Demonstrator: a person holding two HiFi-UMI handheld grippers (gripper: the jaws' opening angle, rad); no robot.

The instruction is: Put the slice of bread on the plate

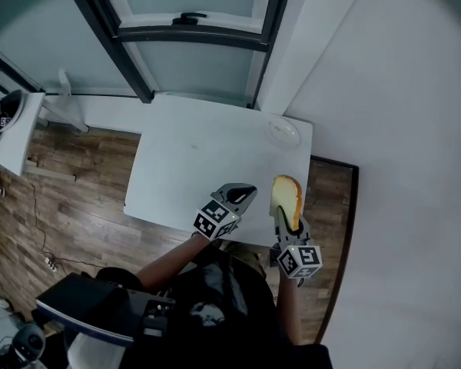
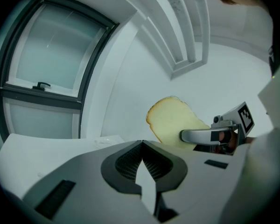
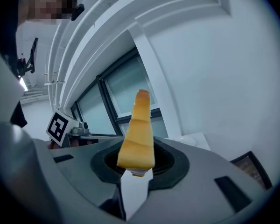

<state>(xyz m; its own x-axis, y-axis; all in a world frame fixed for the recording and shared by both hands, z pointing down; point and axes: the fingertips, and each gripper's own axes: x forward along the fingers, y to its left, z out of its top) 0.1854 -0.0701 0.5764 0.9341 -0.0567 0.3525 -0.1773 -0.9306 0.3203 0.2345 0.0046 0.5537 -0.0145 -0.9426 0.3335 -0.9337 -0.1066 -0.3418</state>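
Your right gripper pinches the slice of bread on edge above the table's near edge; your left gripper, jaws pressed together, empty, hovers beside it. The plate sits at the far right corner.

We see the pale, golden-crusted slice of bread upright on edge in the right gripper; what looks like a small white plate lies well beyond.

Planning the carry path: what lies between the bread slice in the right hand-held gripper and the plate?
Nothing: the head view shows only bare table between the bread slice and the plate.
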